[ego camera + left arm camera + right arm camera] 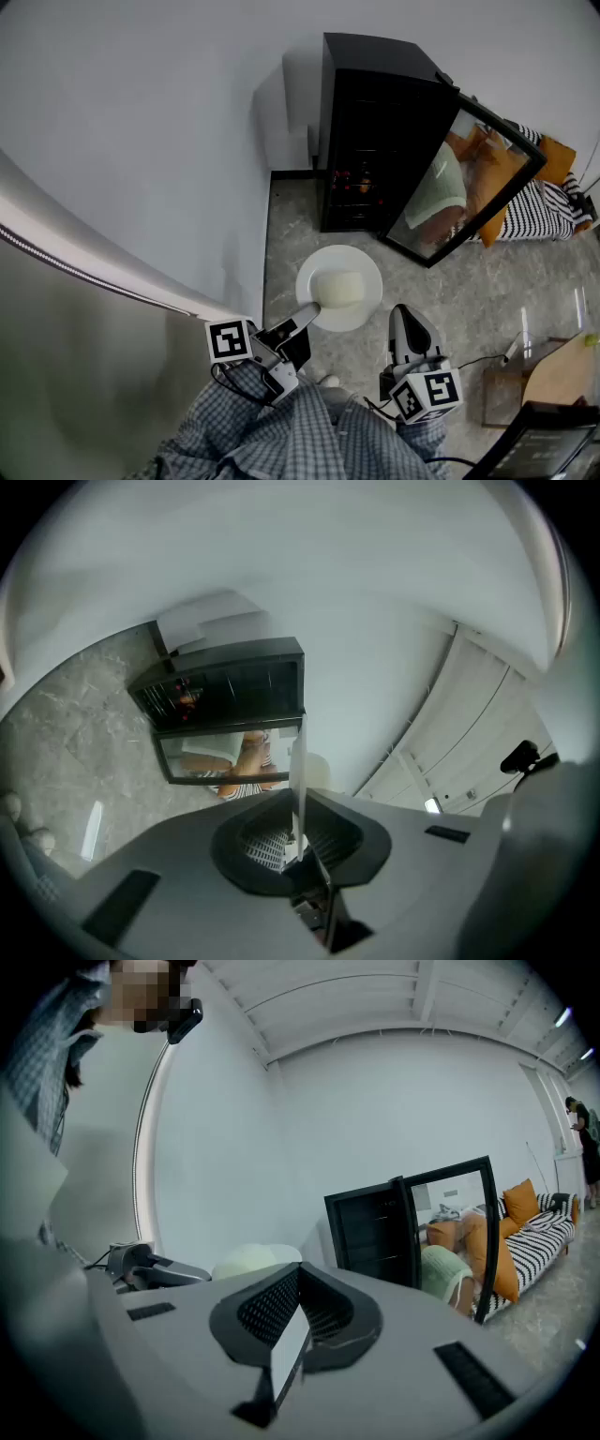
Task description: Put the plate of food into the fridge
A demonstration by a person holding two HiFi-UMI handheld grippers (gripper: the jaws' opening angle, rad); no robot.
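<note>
A white plate (366,309) carrying a pale block of food (339,287) hangs over the stone floor, in front of a black mini fridge (375,141) whose glass door (464,187) stands open. My left gripper (309,314) is shut on the plate's near left rim, and the plate (298,780) shows edge-on between its jaws. My right gripper (398,314) meets the plate's right rim. In the right gripper view a white slab of plate (292,1344) sits pinched between the jaws, with the food (248,1260) just beyond. The fridge (375,1227) stands further off.
A white wall runs along the left of the fridge. A striped sofa with orange cushions (548,197) lies right of the door. Wooden furniture (562,370) and a cable (483,361) are at the lower right. A person (583,1124) stands far off.
</note>
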